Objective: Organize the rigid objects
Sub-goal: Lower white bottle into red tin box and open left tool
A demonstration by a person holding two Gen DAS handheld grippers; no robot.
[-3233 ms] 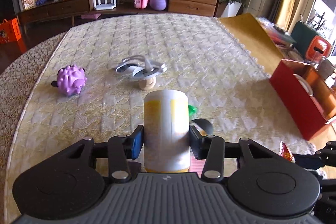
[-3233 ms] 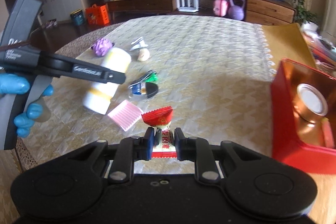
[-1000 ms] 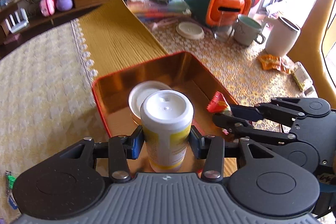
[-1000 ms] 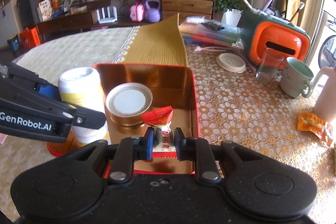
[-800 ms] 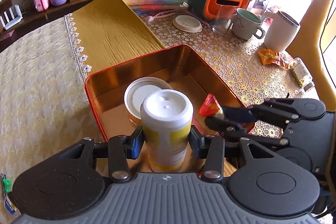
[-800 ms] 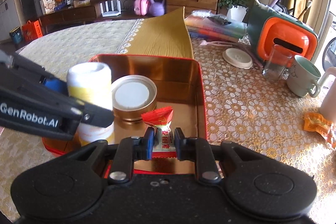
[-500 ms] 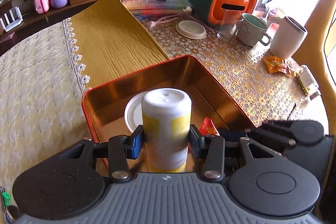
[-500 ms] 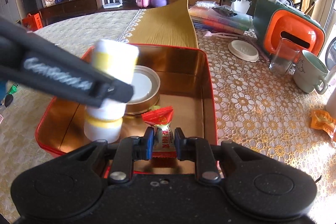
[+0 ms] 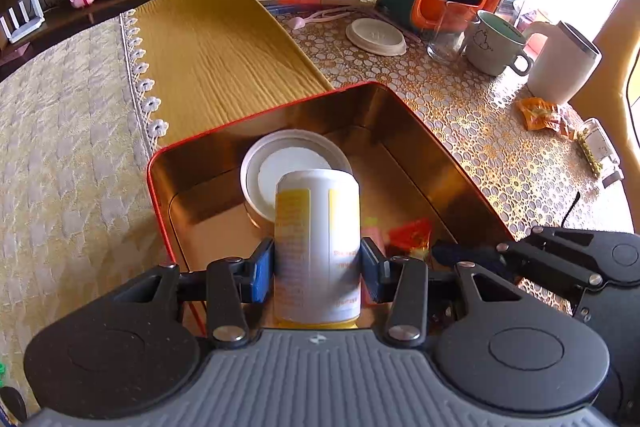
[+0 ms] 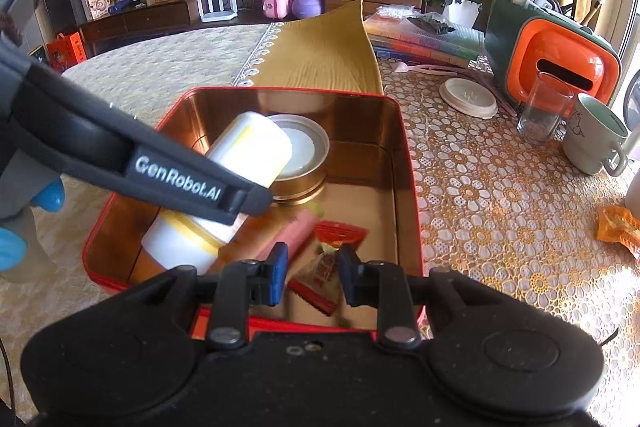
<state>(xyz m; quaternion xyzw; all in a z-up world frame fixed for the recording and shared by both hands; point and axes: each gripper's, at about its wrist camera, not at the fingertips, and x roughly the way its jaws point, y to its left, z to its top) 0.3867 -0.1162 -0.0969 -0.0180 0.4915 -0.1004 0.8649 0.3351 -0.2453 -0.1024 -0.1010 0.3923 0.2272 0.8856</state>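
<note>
A white and yellow bottle (image 9: 318, 239) is gripped between the blue pads of the left gripper (image 9: 318, 269) and held tilted inside the red tin (image 10: 408, 163), its base low near the tin's near-left corner. Behind it, a round gold can with a white lid (image 10: 302, 155) is seen standing on the tin's floor. To the right, the jaws of the right gripper (image 10: 313, 273) have just been opening; a red-wrapped candy (image 10: 326, 267) is seen between them, clear of both pads, inside the tin. Beyond, on the lace-patterned table (image 10: 500, 211), a mug (image 10: 592, 139) is set.
</note>
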